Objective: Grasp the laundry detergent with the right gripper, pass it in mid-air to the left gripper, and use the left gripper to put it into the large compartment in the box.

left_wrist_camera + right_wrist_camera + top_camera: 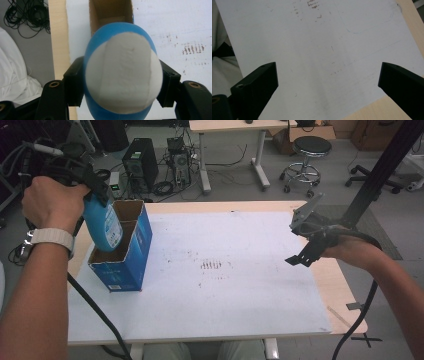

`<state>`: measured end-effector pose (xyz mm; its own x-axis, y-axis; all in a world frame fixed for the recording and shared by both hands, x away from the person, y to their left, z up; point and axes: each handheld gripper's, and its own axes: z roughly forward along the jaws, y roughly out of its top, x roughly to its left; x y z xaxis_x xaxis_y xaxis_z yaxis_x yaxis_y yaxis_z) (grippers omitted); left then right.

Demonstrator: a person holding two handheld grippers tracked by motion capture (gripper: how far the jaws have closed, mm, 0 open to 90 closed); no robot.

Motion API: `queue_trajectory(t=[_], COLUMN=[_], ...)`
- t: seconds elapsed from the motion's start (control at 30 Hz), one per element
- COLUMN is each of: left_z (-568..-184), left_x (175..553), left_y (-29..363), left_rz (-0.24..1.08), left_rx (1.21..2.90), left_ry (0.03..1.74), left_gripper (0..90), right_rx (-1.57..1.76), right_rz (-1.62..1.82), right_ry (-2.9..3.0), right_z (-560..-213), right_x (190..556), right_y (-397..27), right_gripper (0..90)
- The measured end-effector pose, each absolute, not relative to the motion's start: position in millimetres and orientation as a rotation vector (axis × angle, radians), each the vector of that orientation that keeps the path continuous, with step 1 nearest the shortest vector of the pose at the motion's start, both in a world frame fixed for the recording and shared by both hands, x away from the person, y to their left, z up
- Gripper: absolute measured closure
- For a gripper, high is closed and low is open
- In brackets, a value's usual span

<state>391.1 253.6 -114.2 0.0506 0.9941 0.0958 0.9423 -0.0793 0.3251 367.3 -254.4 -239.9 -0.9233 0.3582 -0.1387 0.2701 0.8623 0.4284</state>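
A blue bottle (103,226) with a pale label hangs bottom-down in the near compartment of an open blue cardboard box (131,257) at the table's left. My left gripper (95,190) is shut on the bottle's upper part. In the left gripper view the bottle (122,72) sits squeezed between both black pads, with the box's brown inside (111,12) beyond it. My right gripper (306,236) hovers open over the right side of the white sheet (225,270). Nothing but the sheet (312,50) lies between its wide-apart fingers (257,85).
The box has two compartments divided by a cardboard wall. Brown smudges (211,265) mark the sheet's middle. The wooden table edge (345,290) shows at the right. Behind the table stand a computer tower (141,162), cables, a stool (310,150) and another desk.
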Motion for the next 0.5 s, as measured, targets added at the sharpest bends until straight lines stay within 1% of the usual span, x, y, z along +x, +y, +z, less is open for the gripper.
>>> queue_trajectory(t=[0.5], left_z=[-151], left_x=[395], left_y=[261], left_rz=[0.447], left_rx=[2.124], left_ry=[2.019], left_gripper=[38.1], right_rx=[0.487], right_rz=[0.513], right_ry=[2.856], right_z=[-251], right_x=[366], right_y=[-253], right_gripper=[3.0])
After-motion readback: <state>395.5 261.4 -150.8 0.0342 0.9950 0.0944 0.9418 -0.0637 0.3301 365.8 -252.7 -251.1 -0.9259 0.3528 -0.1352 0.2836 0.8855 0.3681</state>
